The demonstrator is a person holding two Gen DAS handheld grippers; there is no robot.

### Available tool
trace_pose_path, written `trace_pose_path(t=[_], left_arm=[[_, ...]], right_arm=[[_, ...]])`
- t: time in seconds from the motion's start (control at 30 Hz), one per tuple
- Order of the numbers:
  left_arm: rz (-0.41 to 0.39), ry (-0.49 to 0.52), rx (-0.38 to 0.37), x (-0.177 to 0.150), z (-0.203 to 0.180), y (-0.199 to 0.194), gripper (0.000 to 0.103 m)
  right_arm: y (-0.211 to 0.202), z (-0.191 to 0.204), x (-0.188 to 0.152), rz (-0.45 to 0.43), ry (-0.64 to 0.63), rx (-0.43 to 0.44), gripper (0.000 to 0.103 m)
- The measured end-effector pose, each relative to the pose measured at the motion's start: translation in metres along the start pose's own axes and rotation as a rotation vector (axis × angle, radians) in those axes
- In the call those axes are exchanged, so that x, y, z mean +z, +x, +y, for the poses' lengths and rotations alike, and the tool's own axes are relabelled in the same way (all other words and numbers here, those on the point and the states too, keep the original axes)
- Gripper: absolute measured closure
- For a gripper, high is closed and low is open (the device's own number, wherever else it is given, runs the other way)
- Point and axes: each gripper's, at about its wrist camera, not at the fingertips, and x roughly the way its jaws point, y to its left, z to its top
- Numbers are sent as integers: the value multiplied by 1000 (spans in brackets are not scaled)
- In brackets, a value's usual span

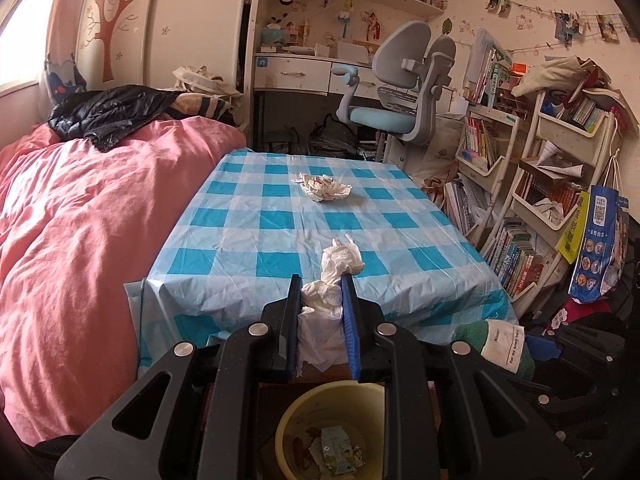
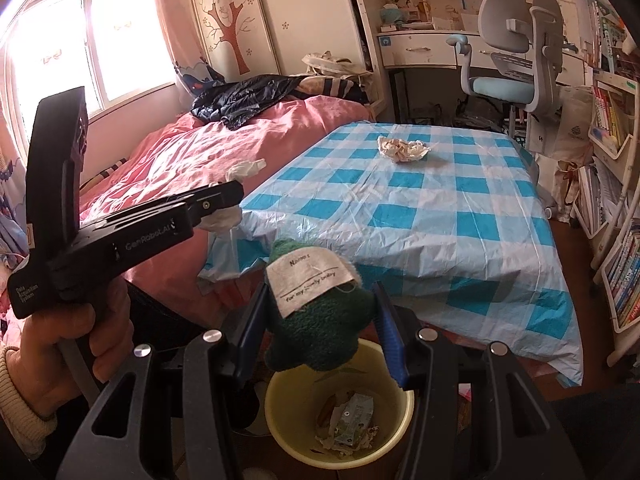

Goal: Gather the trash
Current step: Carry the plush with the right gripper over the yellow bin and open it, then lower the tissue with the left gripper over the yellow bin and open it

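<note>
Both tongs loaded: left tongs (image 1: 320,294) clenched on tissue (image 1: 326,304), right tongs (image 2: 320,312) grasping green plush (image 2: 320,320). Bin (image 2: 404,396) sits directly below both; right looks nearer. Paper wad (image 2: 404,149) lies far across worktop (image 2: 440,224).

Crinkled glossy plastic tablecloth (image 1: 280,216), fuzzy green cloth (image 2: 320,332), crumpled paper (image 1: 325,187)

black gripper (image 1: 322,284), blue pads, cream cuff (image 2: 18,384)
</note>
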Motion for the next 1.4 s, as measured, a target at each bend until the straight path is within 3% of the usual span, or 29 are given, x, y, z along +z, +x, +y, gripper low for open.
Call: trace_pose_path(t=[0.5,0.6,0.7,0.87,1.03,1.17,1.4], left_arm=[[-25,-56,-7,-9,8,-15,85],[-16,-57,-8,-11,8,-13,85],[-3,-49,-9,-15,5,-11,85],[41,-38,-21,-24,-2,-5,85],[117,-10,-29,-38,-15,6,85],[201,2,-39,-54,-24,20,85],[307,36,-43,-75,-37,35,85]], right_arm=[[1,10,-18,61,-19,-18,52],[8,11,-21,91,-22,-21,49],[13,10,-23,115,-23,-39,39],[8,1,-21,90,7,-93,19],[1,-6,-18,63,25,-180,9],[-2,-13,-16,51,27,-247,8],[-7,-22,-14,33,39,-281,8]])
